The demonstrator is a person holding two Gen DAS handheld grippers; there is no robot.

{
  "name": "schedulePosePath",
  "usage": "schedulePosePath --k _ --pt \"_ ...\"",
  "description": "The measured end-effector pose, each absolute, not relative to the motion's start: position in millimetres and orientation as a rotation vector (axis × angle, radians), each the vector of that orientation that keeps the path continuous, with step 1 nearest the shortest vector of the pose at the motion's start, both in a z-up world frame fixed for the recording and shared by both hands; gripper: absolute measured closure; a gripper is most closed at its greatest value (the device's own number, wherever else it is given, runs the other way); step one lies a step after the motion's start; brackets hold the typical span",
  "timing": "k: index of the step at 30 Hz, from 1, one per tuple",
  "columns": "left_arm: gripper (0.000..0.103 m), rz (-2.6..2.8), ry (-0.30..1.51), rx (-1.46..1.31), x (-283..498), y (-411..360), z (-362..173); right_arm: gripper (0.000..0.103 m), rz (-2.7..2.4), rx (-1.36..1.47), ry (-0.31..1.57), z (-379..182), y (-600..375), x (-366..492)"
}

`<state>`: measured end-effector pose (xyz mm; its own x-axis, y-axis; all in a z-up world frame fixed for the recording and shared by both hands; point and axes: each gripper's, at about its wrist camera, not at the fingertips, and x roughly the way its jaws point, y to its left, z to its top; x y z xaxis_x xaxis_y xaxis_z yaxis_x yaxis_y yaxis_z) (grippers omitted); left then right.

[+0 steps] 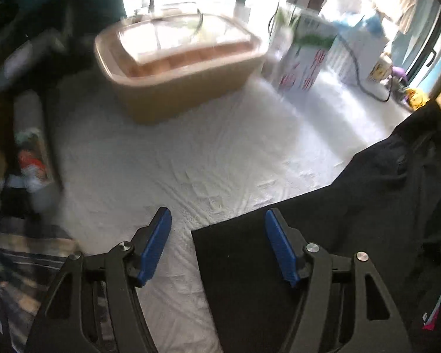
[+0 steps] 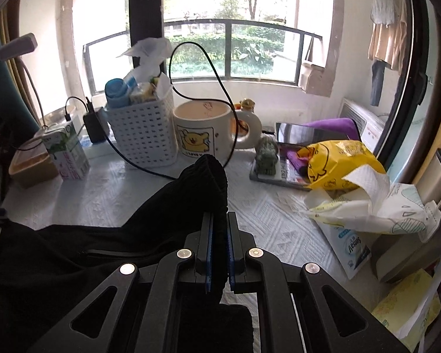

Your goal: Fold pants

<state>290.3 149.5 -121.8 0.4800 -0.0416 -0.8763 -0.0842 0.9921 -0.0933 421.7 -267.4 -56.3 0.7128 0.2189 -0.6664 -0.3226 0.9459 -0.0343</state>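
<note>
Your black pants sit between blue pads. Beyond the jaws, a white mug shows a yellow bear; right, a yellow bag.

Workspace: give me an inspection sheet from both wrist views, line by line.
Surface: white textured cloth covers the table.
Job's things: black pants lie on the cloth's right side, one end lifted.
Clutter: tan lidded tub, milk carton, white basket, duck mug, yellow snack bag, tissue pack.
Grippers: left gripper open, over the pants' corner, holding nothing; right gripper shut on the pants.
Cables: black cable loops over the mug, down to the cloth.
Surroundings: railed window behind; hanging laundry at right.
</note>
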Motion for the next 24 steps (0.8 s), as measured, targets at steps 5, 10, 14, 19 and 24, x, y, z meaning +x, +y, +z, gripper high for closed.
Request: schedulePosePath --k 5,10,14,19,24 --pt "0.036 -0.057 1.065 -0.056 274 126 -123 0.095 0.323 -0.15 0.71 -55 -270 423" --pt "0.073 -0.075 1.021 0.009 251 109 -122 0.095 0.364 -0.156 0.669 -47 -264 418" --pt "0.094 -0.06 0.979 0.02 246 102 -115 0.095 0.382 -0.171 0.623 -37 -256 411" --pt "0.095 0.051 0.762 -0.031 233 121 -73 0.095 0.371 -0.159 0.529 -16 -252 405" --pt "0.095 0.142 0.59 -0.045 240 144 -36 0.095 0.376 -0.181 0.468 5 -236 418"
